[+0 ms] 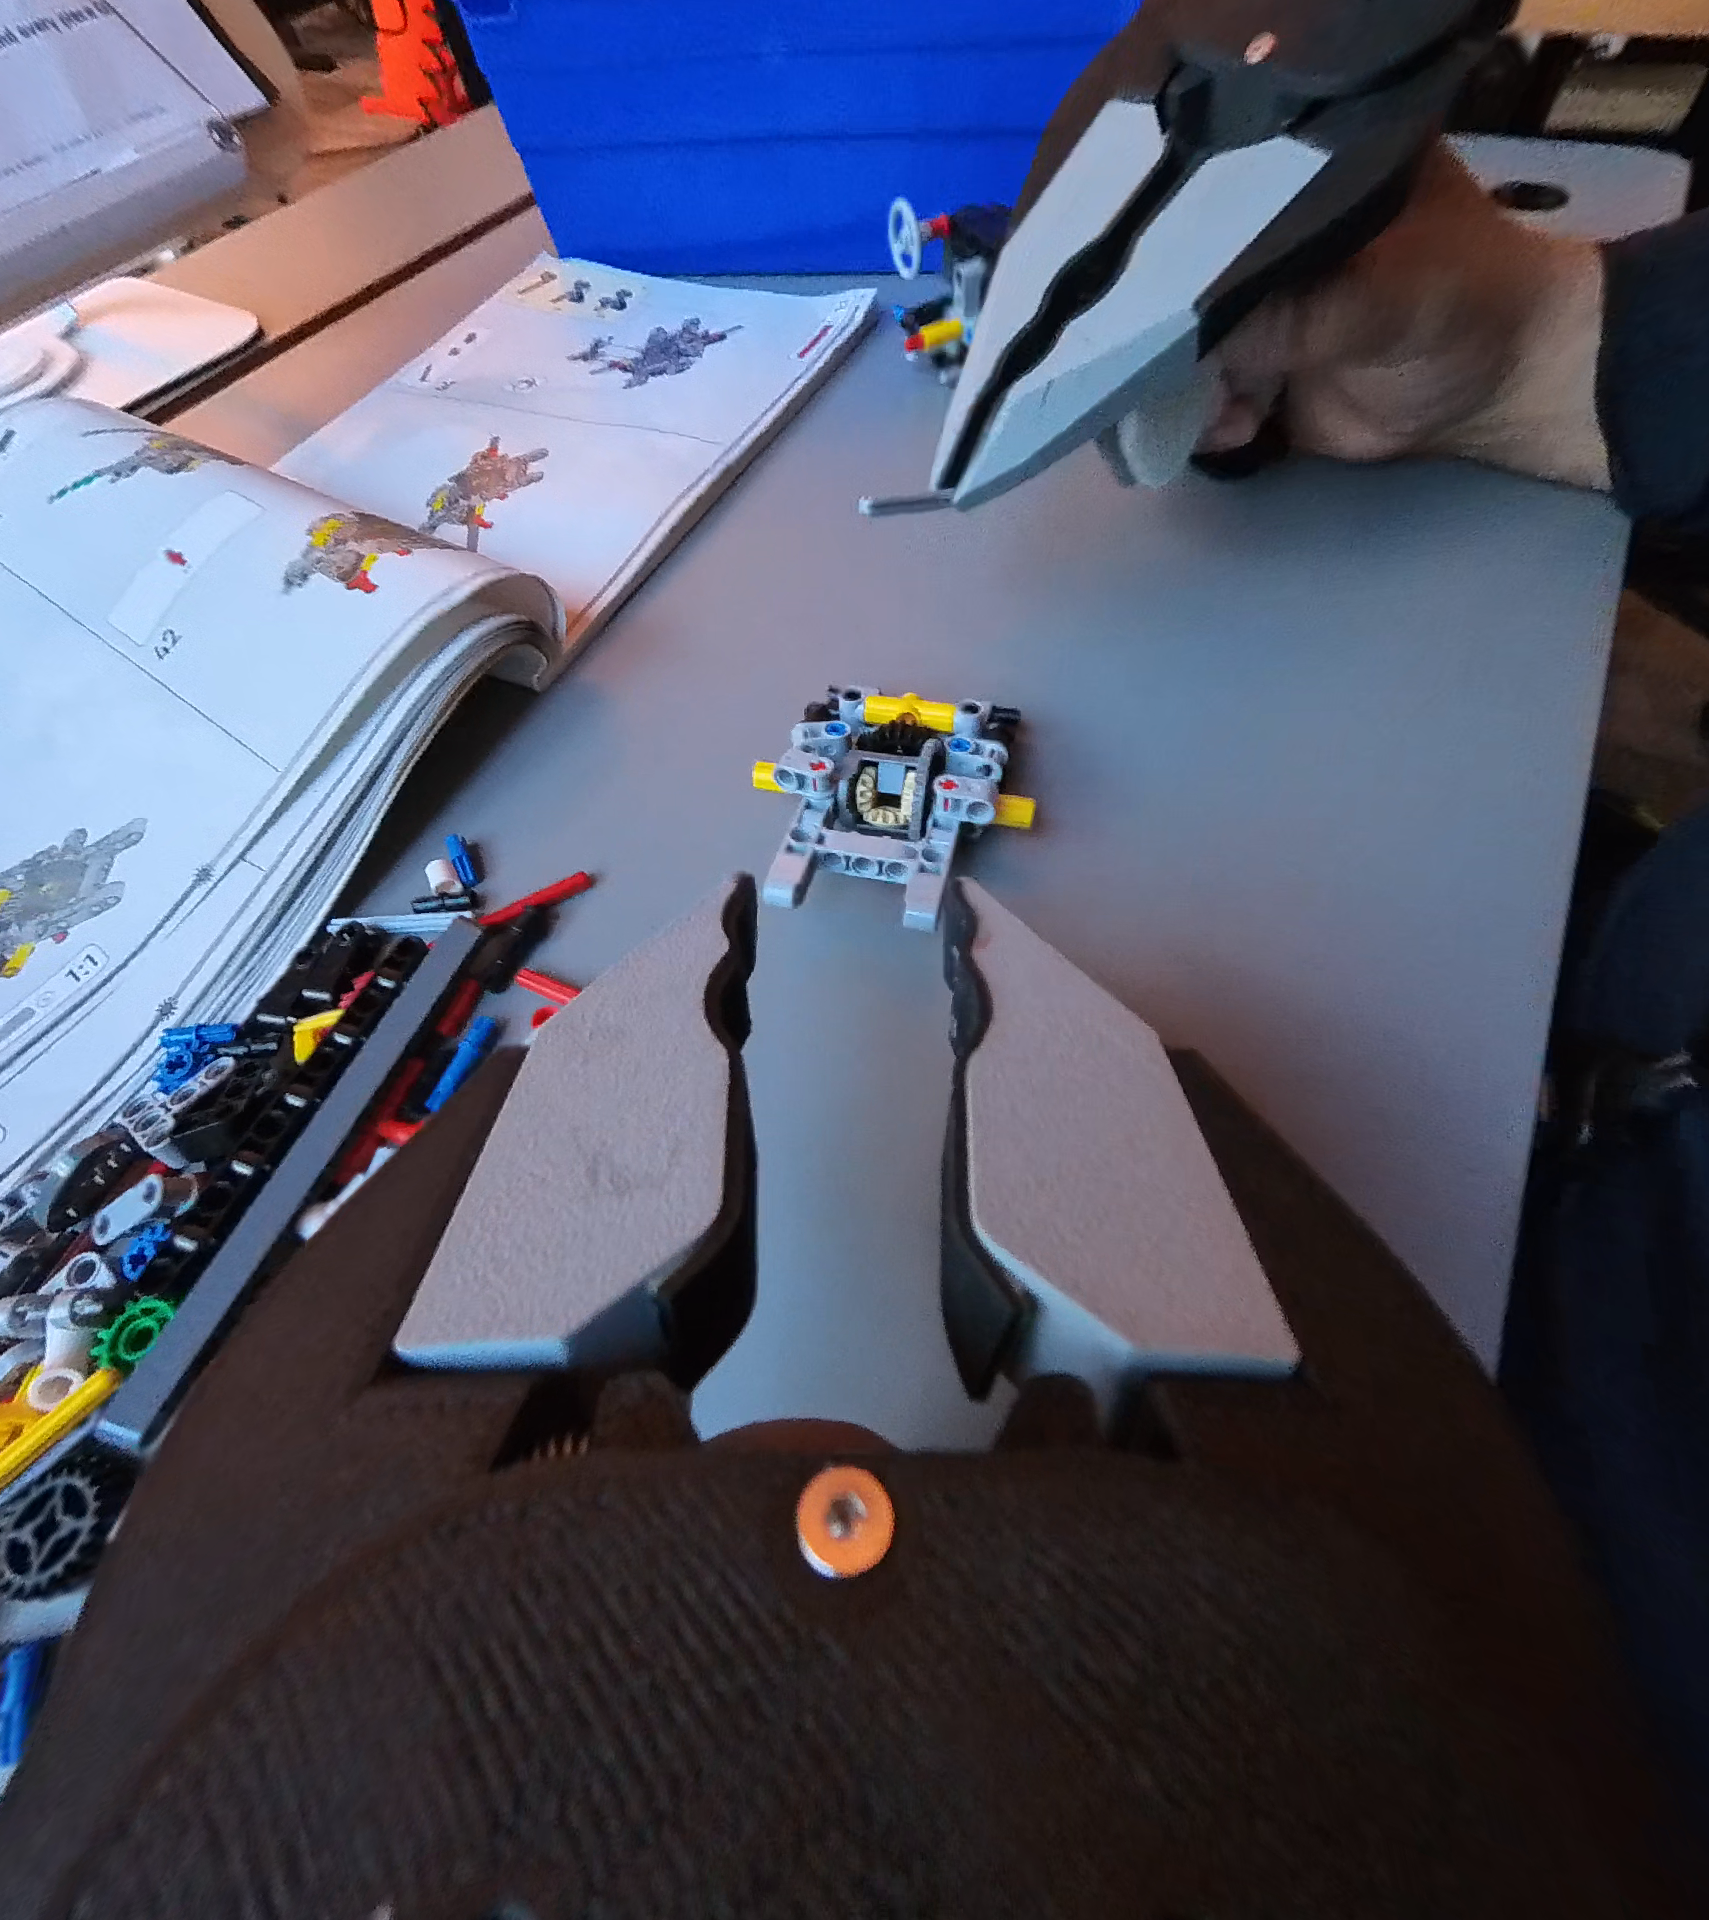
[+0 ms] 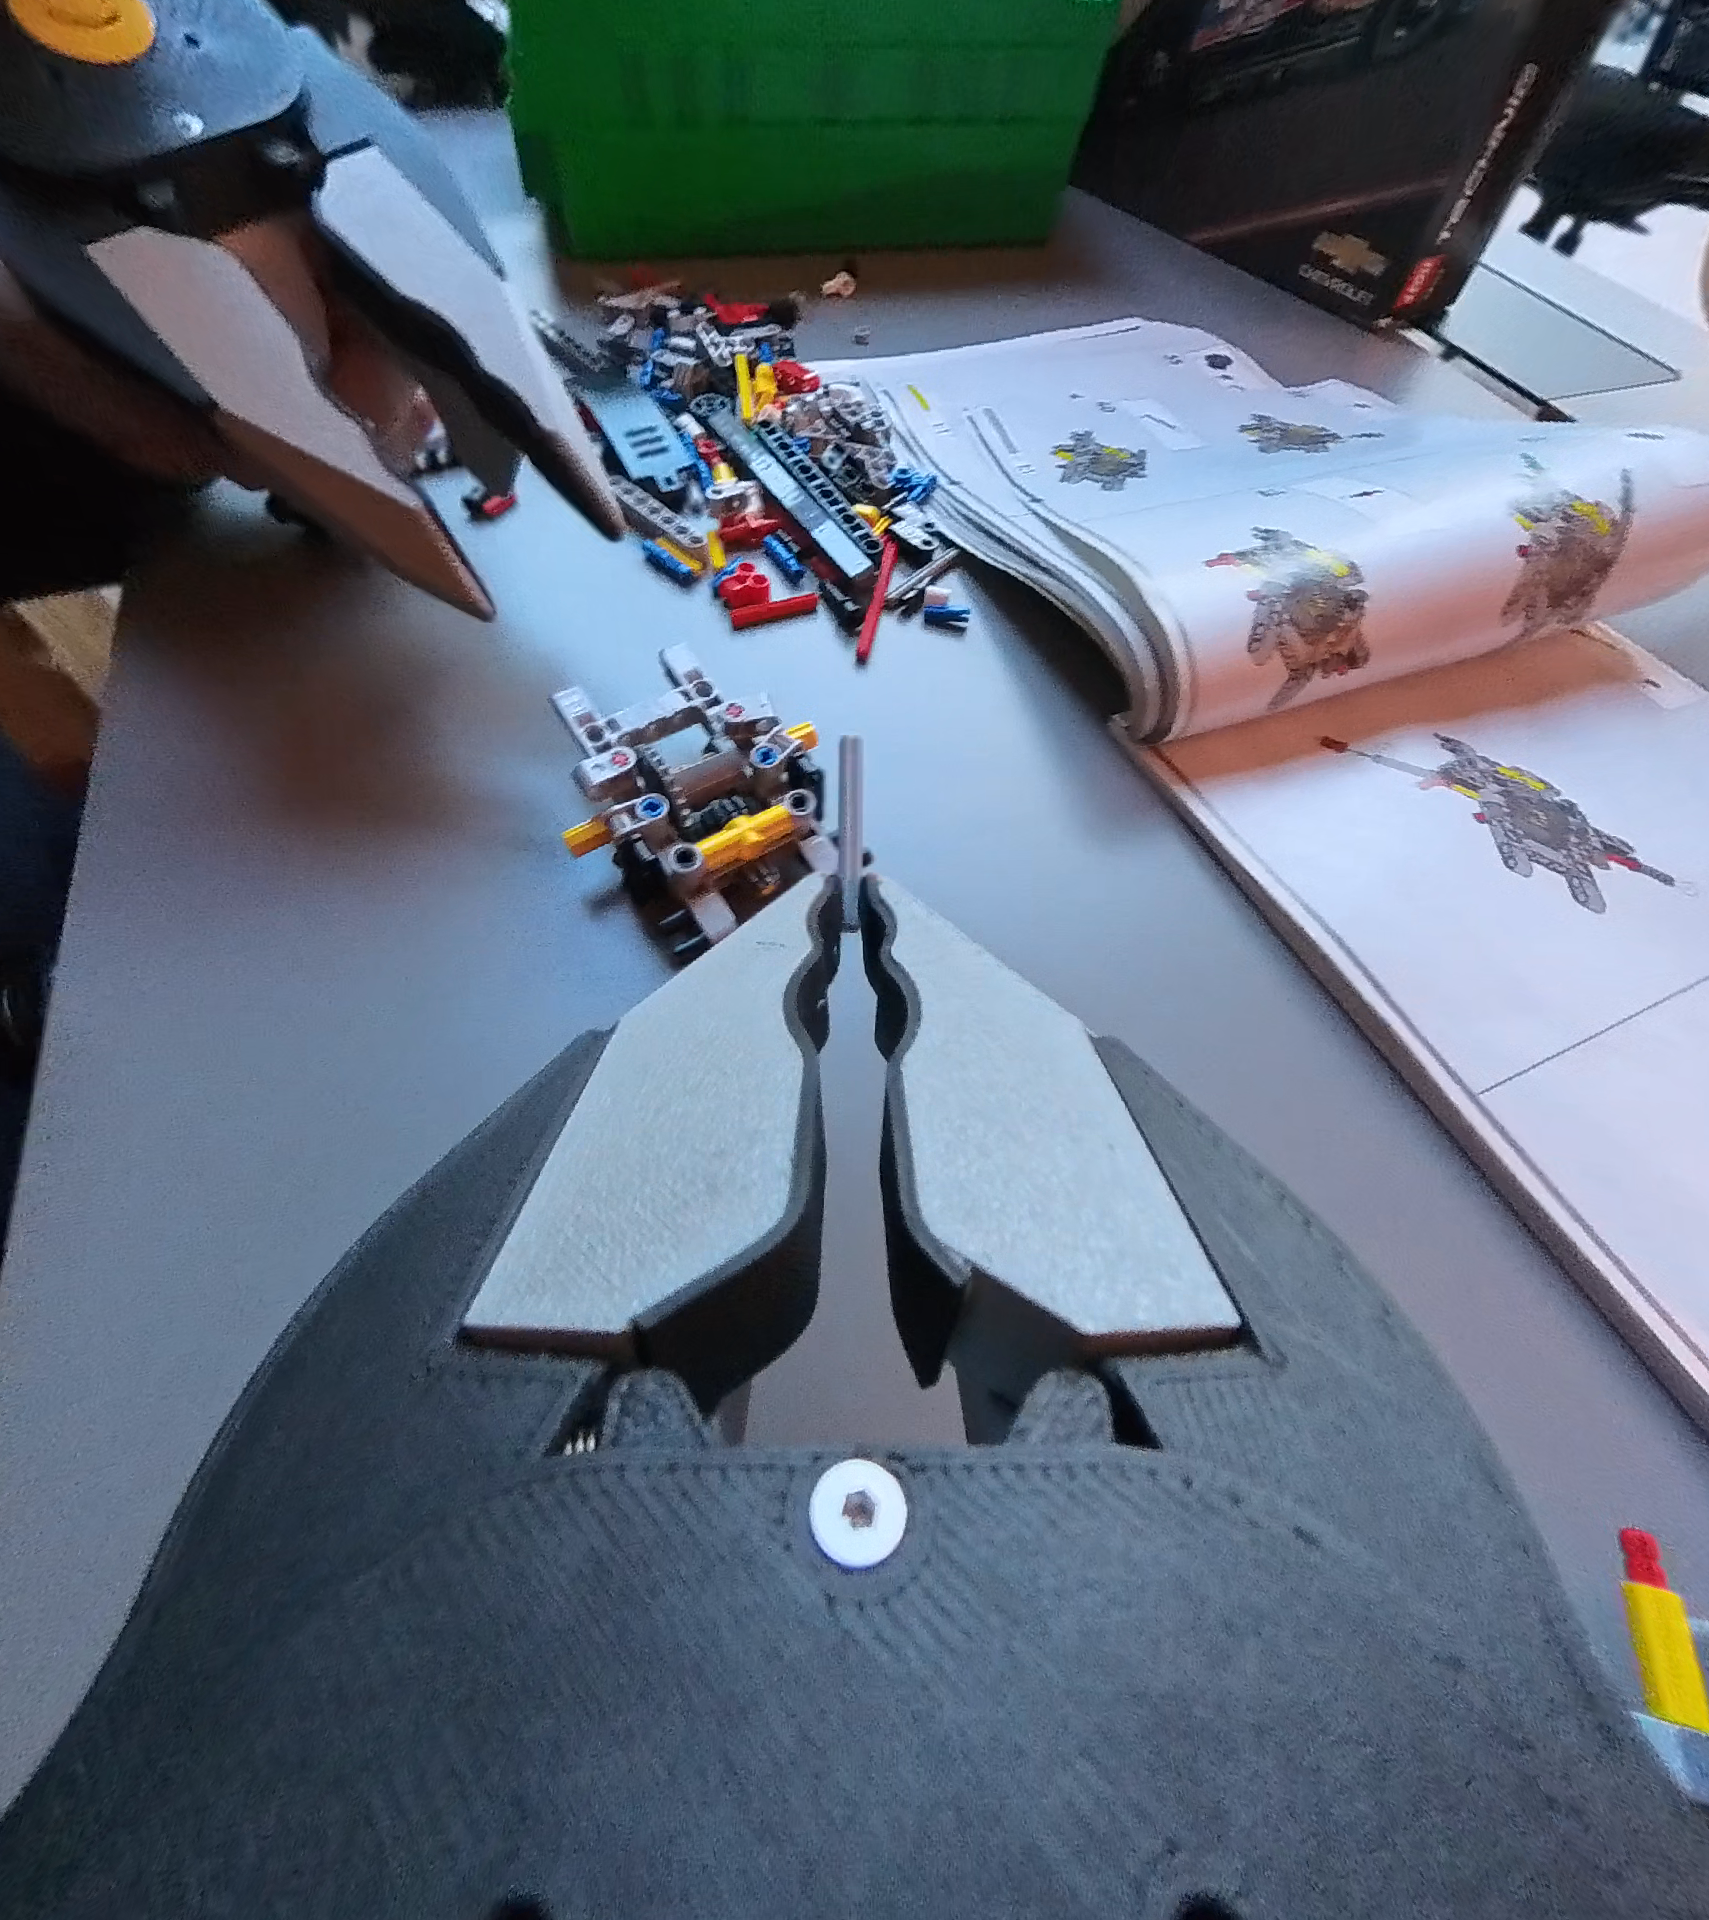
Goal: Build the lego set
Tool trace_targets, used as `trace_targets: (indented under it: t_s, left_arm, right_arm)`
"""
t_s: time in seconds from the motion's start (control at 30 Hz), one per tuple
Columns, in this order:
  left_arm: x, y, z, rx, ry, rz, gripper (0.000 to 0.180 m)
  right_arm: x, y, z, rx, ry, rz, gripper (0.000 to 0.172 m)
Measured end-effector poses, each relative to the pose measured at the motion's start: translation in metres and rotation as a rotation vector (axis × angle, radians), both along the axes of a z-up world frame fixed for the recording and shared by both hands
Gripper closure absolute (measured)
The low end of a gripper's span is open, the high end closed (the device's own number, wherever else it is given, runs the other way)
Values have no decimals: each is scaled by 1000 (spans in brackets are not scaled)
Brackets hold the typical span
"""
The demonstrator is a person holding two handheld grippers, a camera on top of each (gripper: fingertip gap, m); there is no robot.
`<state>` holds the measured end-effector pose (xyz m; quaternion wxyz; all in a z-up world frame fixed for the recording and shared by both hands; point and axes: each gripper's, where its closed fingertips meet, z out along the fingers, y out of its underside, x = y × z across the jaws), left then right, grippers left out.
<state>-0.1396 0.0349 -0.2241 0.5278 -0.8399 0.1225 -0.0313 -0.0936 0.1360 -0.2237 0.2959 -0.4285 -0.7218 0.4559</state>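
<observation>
A small grey brick assembly with yellow pins and a gear in its middle lies on the grey table. My left gripper is open and empty, its tips just short of the assembly's two near legs. My right gripper is shut on a thin grey axle that sticks out forward past its tips, just right of the assembly. In the left wrist view the right gripper shows at the far right with the axle pointing left. In the right wrist view the left gripper shows open at upper left.
An open instruction booklet lies to the left. A pile of loose bricks sits beside it, also seen in the right wrist view. A blue bin and another small model stand at the back. A person's hand holds the right gripper. One gripper's finger ends stand about 12 cm off the other's.
</observation>
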Motion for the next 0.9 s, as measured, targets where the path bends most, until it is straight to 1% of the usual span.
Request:
trace_targets:
  t_s: [0.1,0.2,0.37,0.57,0.9]
  left_arm:
    - [-3,1,12,79,-19,-7,154]
    - [-3,-1,22,152,-23,-26,155]
    - [2,-3,31,235,25,-61,159]
    - [3,-3,32,239,28,-69,160]
    - [2,-4,34,255,16,-68,162]
  right_arm:
    - [-8,11,0,4,6,-35,171]
    - [-16,19,-2,33,5,-68,171]
    - [-23,21,-4,35,-10,-59,171]
    - [-30,20,-4,22,-13,-27,171]
    - [-32,17,-6,50,-18,-13,171]
